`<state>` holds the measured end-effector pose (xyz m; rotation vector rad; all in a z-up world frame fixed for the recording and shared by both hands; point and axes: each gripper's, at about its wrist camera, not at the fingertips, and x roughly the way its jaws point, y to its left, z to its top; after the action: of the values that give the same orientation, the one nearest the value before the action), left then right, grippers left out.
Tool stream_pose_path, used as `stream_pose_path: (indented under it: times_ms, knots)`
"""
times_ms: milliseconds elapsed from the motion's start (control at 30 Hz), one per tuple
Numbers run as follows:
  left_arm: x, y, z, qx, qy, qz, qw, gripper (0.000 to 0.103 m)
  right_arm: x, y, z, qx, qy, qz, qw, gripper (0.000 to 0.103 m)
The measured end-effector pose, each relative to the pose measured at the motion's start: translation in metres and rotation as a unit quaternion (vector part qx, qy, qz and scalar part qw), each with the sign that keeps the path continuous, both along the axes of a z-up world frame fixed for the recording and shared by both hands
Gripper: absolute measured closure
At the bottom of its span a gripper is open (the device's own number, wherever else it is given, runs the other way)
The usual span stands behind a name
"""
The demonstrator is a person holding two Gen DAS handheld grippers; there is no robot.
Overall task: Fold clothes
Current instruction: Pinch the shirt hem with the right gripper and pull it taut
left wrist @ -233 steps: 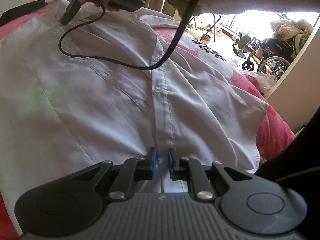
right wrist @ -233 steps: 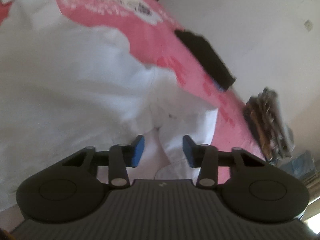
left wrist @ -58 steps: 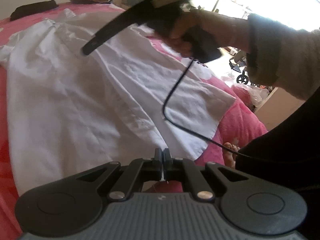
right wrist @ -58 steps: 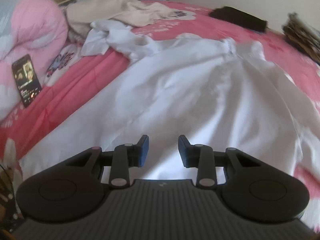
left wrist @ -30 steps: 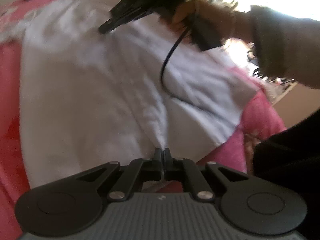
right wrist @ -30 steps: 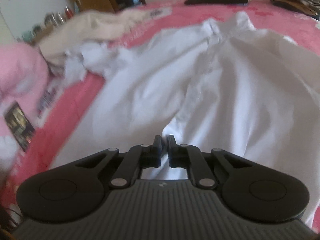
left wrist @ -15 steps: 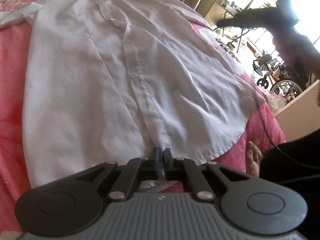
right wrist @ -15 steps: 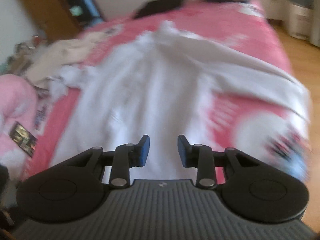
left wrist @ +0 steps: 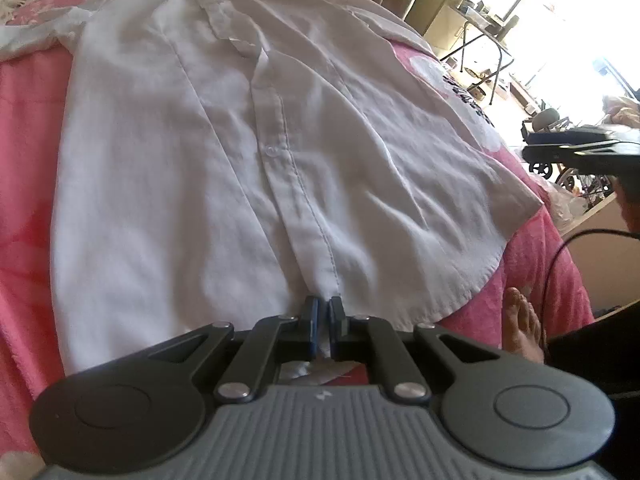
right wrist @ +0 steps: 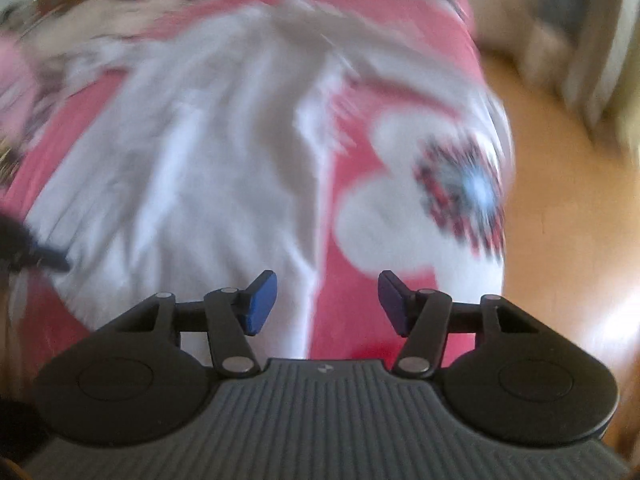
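Presently, a white shirt (left wrist: 224, 152) lies spread front-up across a pink blanket (left wrist: 24, 128) on the bed, collar toward 12 o'clock and hem toward 6 o'clock in the left wrist view. Its button strip (left wrist: 288, 168) runs down the middle, one button showing about halfway along.

Left gripper (left wrist: 320, 322): jaws together, clamped on the shirt's hem at the foot of the button strip; a fold of white cloth shows between and below the pads.

Right gripper (right wrist: 327, 300): jaws apart, having just been opening, with nothing between them. Its view is badly blurred. Beneath it lie the shirt's edge at 11 o'clock and bare blanket with a white and dark printed patch (right wrist: 460, 196) at 2 o'clock. Whether the pads touch the cloth cannot be told. From the left wrist view, this gripper appears at 3 o'clock, off the shirt's side edge, with a black cable (left wrist: 560, 248) trailing under it.

A bare foot (left wrist: 524, 328) shows at 4 o'clock beside the bed. Wooden floor (right wrist: 568, 208) lies at 3 o'clock in the right wrist view.
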<state>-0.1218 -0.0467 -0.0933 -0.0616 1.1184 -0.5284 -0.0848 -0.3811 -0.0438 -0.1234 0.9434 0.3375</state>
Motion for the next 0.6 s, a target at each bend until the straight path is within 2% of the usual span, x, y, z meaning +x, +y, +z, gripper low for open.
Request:
stream_pose_path:
  times_ms: [67,133,233,367,467,600]
  knots:
    - [0.0,-0.001,0.0,0.004,-0.002,0.001,1.0,0.097,-0.008,0.013,0.003,0.004,-0.011,0.049,0.999,0.055]
    - [0.001,-0.003,0.0,0.008,-0.004,0.001,1.0,0.097,-0.012,0.024,-0.005,-0.002,0.007,0.081,0.997,0.062]
    - [0.001,-0.005,0.001,0.013,-0.007,0.0,0.9999,0.097,-0.015,0.031,-0.029,-0.048,0.028,0.086,0.995,0.071]
    - [0.0,-0.005,0.001,0.017,-0.011,-0.001,0.9998,0.097,-0.014,0.022,-0.053,-0.051,0.049,0.053,0.996,0.086]
    - [-0.001,-0.005,0.003,0.017,-0.019,-0.002,0.9997,0.097,-0.014,0.015,-0.05,-0.033,0.041,0.036,0.998,0.1]
    - [-0.002,-0.007,0.006,0.015,-0.03,-0.006,0.9994,0.097,-0.017,0.008,-0.04,-0.02,0.022,0.012,0.999,0.103]
